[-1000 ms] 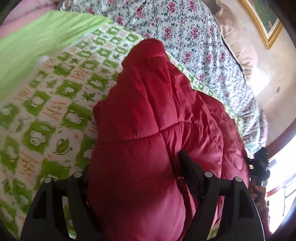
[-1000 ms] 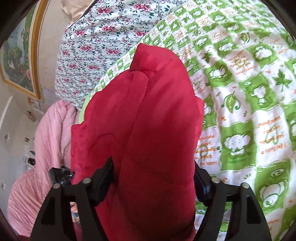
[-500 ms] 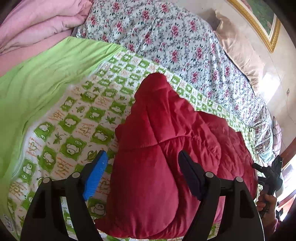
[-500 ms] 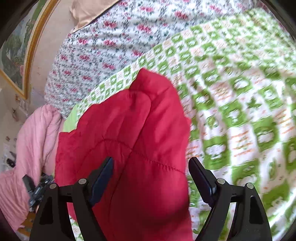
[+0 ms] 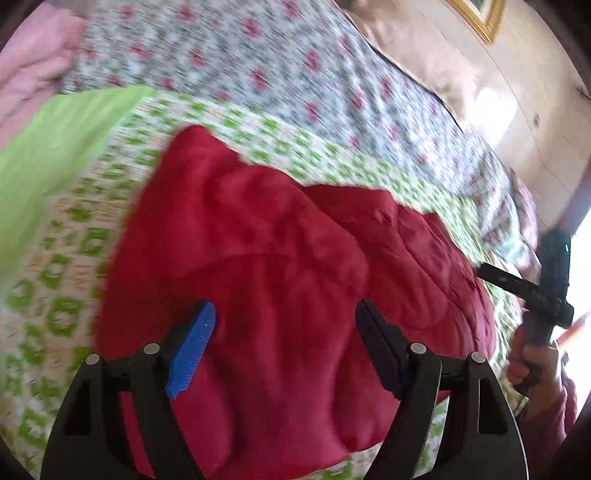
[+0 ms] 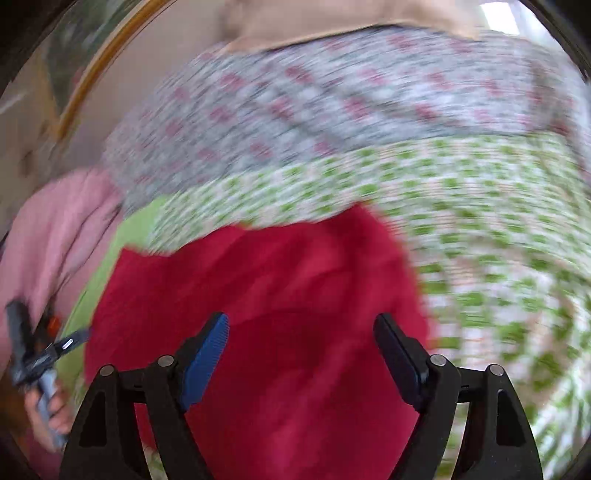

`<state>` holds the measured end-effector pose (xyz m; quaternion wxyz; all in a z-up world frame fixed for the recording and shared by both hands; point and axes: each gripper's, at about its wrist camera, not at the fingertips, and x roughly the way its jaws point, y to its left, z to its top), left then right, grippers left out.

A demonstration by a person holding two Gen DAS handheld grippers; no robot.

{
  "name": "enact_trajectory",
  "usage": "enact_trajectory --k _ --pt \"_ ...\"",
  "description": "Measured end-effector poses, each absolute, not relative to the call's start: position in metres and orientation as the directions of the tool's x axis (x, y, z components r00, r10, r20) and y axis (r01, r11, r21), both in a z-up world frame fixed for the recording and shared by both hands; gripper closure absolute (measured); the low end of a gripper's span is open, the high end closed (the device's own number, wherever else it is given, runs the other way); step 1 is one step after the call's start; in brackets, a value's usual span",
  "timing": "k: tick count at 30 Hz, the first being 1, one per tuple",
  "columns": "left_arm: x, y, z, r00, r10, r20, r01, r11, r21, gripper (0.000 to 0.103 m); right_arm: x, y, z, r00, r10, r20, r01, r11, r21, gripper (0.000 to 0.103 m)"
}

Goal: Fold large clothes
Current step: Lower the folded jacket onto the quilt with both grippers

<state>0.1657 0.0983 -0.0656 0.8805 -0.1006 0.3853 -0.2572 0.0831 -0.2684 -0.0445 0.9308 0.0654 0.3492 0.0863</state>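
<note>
A red quilted garment (image 5: 277, 240) lies folded in a thick bundle on the bed, and both views are blurred by motion. My left gripper (image 5: 285, 308) hovers over its near end, open, its blue pad and black pad clear of the fabric. Over the same garment (image 6: 277, 280), my right gripper (image 6: 302, 318) has its jaws closing, with nothing pressed between the pads. Each view shows a person's hand (image 5: 532, 369) holding the other gripper at the picture's edge; in the right wrist view that hand (image 6: 51, 406) is at the lower left.
The garment rests on a green-and-white patterned sheet (image 5: 66, 295). Beyond it lie a floral quilt (image 5: 295, 74), a plain green sheet (image 5: 55, 140), a pink blanket (image 5: 29, 74) and a beige pillow (image 5: 424, 62). A gold-framed picture (image 5: 476, 14) hangs on the wall.
A second ago the red fabric filled both pairs of jaws. Both grippers have since let go, risen and drawn back, so more of the garment and bed shows. The right view has rolled.
</note>
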Motion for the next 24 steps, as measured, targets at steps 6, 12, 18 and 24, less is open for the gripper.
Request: enact_trajectory --k 6,12,18,24 --pt "0.206 0.051 -0.077 0.532 -0.431 -0.728 0.388 0.889 -0.243 0.024 0.146 -0.214 -0.084 0.616 0.155 -0.772 -0.203 0.979 0.035 0.034" --pt "0.276 0.055 -0.075 0.521 -0.308 -0.796 0.266 0.945 -0.191 0.026 0.199 -0.262 -0.088 0.628 -0.026 -0.778 0.013 1.000 -0.023 0.034" --pt "0.341 0.074 -0.100 0.510 -0.272 -0.816 0.134 0.962 -0.237 0.026 0.217 -0.324 -0.101 0.627 -0.021 -0.779 0.157 0.983 0.100 0.035" --pt "0.350 0.083 -0.116 0.527 -0.260 -0.809 0.071 0.962 -0.263 0.026 0.203 -0.360 -0.110 0.673 0.001 -0.739 0.273 0.929 0.249 0.039"
